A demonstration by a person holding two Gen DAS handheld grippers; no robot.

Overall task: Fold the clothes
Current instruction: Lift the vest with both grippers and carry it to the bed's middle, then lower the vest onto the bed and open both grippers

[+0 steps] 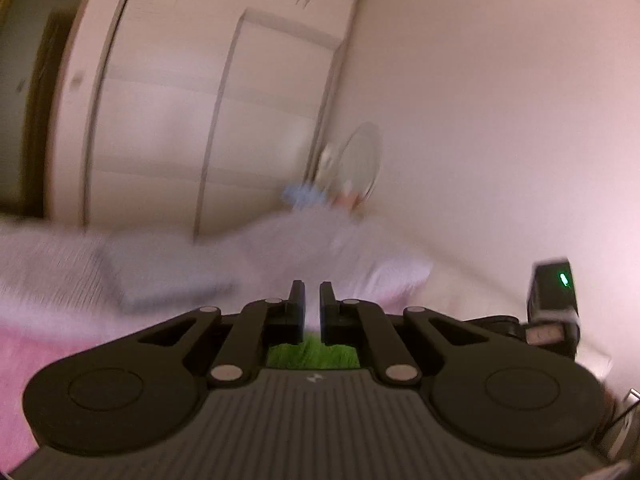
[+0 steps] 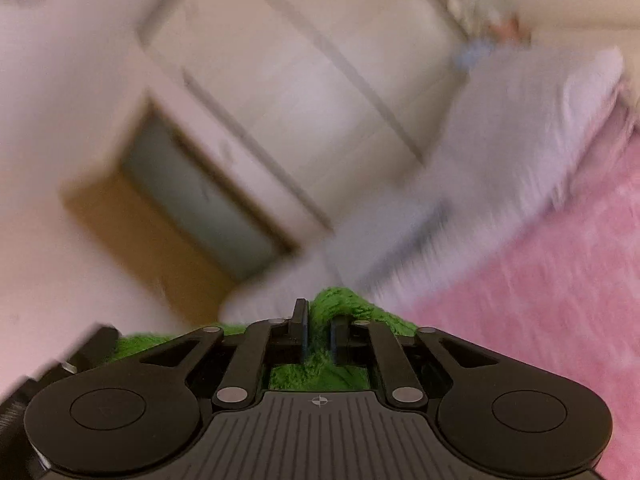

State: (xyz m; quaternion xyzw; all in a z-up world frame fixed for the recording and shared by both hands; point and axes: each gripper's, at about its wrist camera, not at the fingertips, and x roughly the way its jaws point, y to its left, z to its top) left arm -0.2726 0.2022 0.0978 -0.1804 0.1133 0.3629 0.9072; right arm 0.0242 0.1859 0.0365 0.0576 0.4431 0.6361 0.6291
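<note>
Your left tongs [image 1: 312, 300] are pressed nearly together, green fuzzy cloth [image 1: 312, 354] showing just behind their fingers. Your right tongs [image 2: 320, 330] stand partly spread with that green garment [image 2: 340, 304] bunched between the jaws; whether they pinch it, you cannot tell. Folding looks barely underway. Beyond lie the pink bedcover [image 2: 540, 300], then a pale pillow [image 2: 520, 120]. No containers show.

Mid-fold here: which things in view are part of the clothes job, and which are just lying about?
Part of the job:
- green fuzzy garment
- left gripper
- right gripper, with the green fabric between its fingers

Lying about:
- pink bedcover
- white pillow
- folded grey cloth
- wardrobe
- round white object by the wall, too blurred to identify
</note>
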